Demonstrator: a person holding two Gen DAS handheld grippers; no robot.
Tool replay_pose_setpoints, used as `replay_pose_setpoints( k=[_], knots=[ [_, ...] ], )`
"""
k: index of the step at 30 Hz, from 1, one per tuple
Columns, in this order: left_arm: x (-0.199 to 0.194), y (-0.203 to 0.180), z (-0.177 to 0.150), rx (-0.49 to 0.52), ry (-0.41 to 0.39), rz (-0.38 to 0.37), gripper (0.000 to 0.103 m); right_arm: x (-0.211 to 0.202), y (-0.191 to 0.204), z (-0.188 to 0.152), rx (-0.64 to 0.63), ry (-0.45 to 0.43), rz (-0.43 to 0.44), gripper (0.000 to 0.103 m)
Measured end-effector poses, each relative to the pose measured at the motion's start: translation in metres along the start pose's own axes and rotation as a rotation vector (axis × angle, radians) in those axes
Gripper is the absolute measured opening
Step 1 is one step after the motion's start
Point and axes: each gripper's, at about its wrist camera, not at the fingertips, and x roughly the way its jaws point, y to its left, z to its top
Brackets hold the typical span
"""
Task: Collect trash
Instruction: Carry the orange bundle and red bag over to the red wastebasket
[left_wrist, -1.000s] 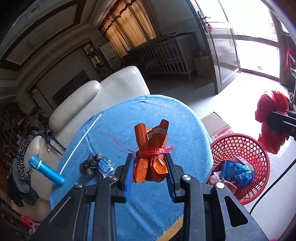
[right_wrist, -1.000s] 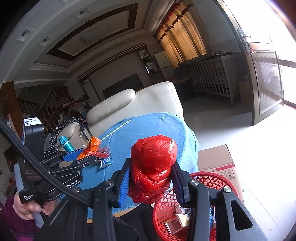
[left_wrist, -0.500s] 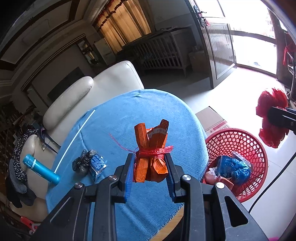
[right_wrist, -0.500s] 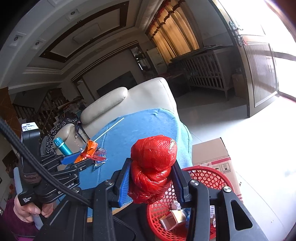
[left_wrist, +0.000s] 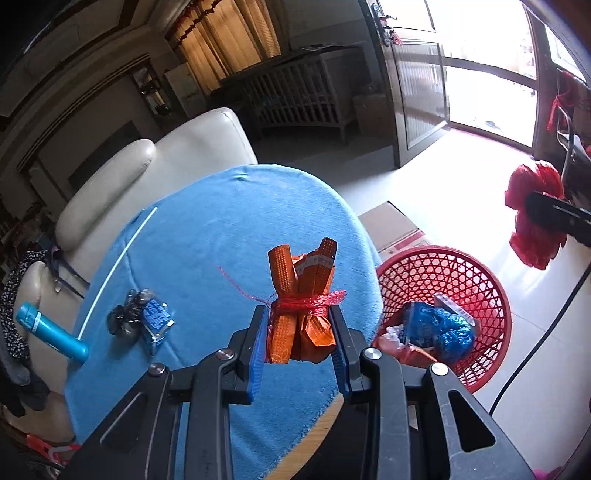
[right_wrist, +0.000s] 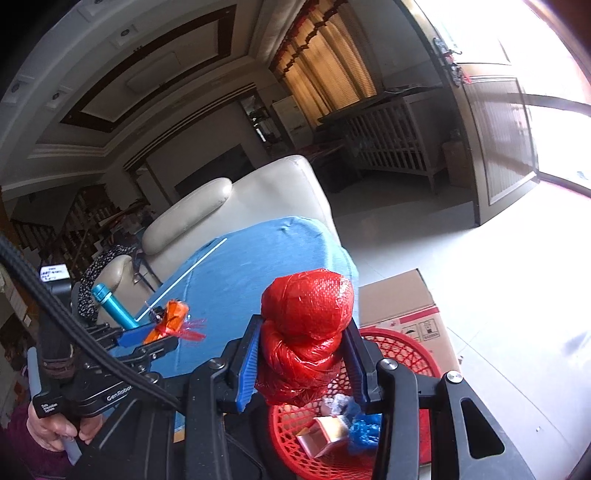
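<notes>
Fingers (left_wrist: 258, 343) of the left gripper (left_wrist: 300, 338) clamp an orange wrapper bundle (left_wrist: 301, 295) tied with red string, held above the blue-covered worktop (left_wrist: 221, 236). Over to the side, the right gripper (right_wrist: 303, 363) grips a knotted red plastic bag (right_wrist: 306, 332) directly above the red basket (right_wrist: 399, 354) on the floor, which already holds blue crumpled plastic (left_wrist: 443, 328) and a small carton (right_wrist: 325, 435). A blue packet with dark scraps (left_wrist: 142, 319) lies on the worktop.

A blue cloth (left_wrist: 229, 236) covers the round worktop (left_wrist: 314, 428). On it lie a thin white stick (left_wrist: 114, 266) and a dark-and-blue wrapper clump (left_wrist: 142, 319). The red basket (left_wrist: 476, 280) and a cardboard box (left_wrist: 391, 225) stand on the floor (left_wrist: 461, 177).
</notes>
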Motion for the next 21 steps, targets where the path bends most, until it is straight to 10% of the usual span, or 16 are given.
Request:
replay_pose_setpoints(
  k=[21],
  knots=[
    [0.042,-0.017,0.013,0.049,0.046,-0.056,0.033,0.031,-0.023,-0.006,0.058,0.073,-0.051,0.045]
  ],
)
